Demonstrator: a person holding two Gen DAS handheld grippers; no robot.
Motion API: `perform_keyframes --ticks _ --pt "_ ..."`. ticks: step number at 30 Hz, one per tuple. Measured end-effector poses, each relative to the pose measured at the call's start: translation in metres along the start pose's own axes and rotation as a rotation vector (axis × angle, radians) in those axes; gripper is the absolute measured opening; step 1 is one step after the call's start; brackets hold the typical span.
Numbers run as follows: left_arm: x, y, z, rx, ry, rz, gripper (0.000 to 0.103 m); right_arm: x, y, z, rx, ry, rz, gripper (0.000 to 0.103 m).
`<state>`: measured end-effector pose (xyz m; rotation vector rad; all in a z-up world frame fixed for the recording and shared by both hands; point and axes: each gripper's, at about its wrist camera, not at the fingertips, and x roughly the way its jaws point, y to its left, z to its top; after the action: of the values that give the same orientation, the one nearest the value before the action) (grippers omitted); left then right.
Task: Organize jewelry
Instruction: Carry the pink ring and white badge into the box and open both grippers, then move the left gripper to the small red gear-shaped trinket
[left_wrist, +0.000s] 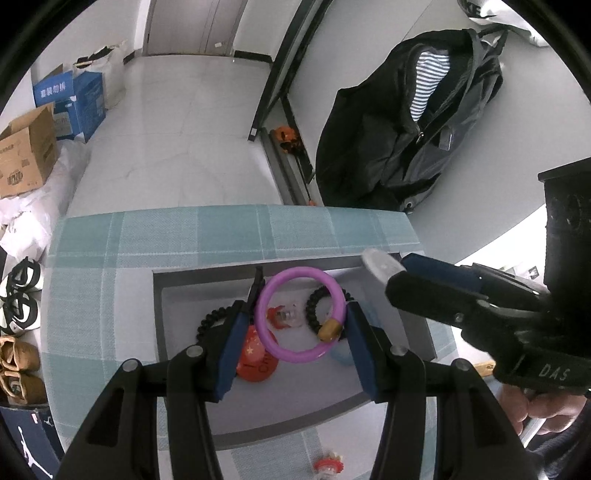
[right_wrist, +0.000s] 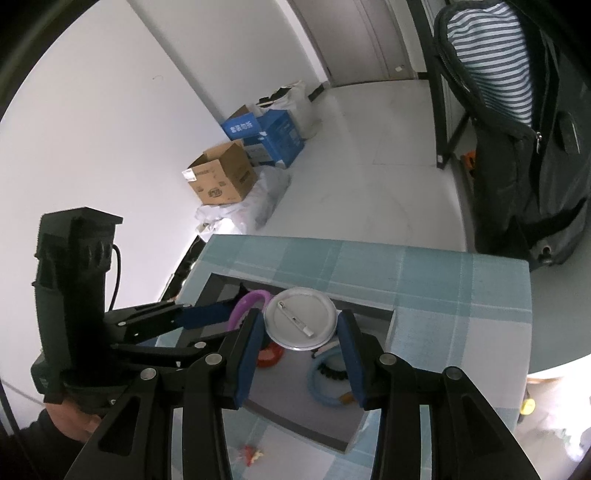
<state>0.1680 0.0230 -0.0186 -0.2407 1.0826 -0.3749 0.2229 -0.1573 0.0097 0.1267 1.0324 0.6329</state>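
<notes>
My left gripper (left_wrist: 297, 314) is shut on a purple bangle (left_wrist: 301, 274) with a gold clasp, held above a grey tray (left_wrist: 159, 317). My right gripper (right_wrist: 300, 317) is shut on a round white badge (right_wrist: 314, 306), pin side up, over the same tray (right_wrist: 306, 432). In the tray lie black bead bracelets (left_wrist: 212, 319), a red badge (left_wrist: 255, 354), a small red and clear charm (left_wrist: 282, 315) and a light blue bracelet (right_wrist: 317, 387). The right gripper (left_wrist: 397, 271) with the badge (left_wrist: 376, 260) is at the tray's far right corner. In the right wrist view, the left gripper (right_wrist: 236, 314) carries the bangle (right_wrist: 247, 301).
The tray sits on a teal plaid cloth (left_wrist: 110, 258) that ends at a table edge. A small red charm (left_wrist: 328, 467) lies on the cloth in front of the tray. A black backpack (left_wrist: 406, 140) stands behind. Cartons (left_wrist: 26, 155) and shoes (left_wrist: 18, 365) are on the floor at left.
</notes>
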Motion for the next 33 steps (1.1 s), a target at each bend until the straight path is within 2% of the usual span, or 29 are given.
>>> perform_keyframes --ticks 6,8,9,12,26,33 --pt "0.001 -0.001 -0.001 0.007 0.006 0.0 0.049 -0.003 0.003 -0.002 -0.016 -0.006 -0.004 0.042" --pt "0.0 -0.001 -0.002 0.012 0.006 0.003 0.049 -0.005 0.003 -0.001 -0.012 -0.014 -0.016 0.045" --pt "-0.001 -0.001 -0.003 0.011 0.009 0.005 0.051 -0.006 0.001 -0.001 -0.006 -0.02 -0.018 0.051" --pt "-0.005 0.0 -0.005 0.009 -0.006 0.011 0.06 -0.012 -0.003 0.0 0.016 -0.039 -0.02 0.053" --pt "-0.02 -0.008 -0.015 0.057 -0.08 0.107 0.061 -0.024 -0.005 -0.001 0.037 -0.078 -0.043 0.063" --pt "-0.034 -0.011 -0.03 0.083 -0.123 0.131 0.061 -0.034 -0.005 -0.013 0.038 -0.1 -0.068 0.074"
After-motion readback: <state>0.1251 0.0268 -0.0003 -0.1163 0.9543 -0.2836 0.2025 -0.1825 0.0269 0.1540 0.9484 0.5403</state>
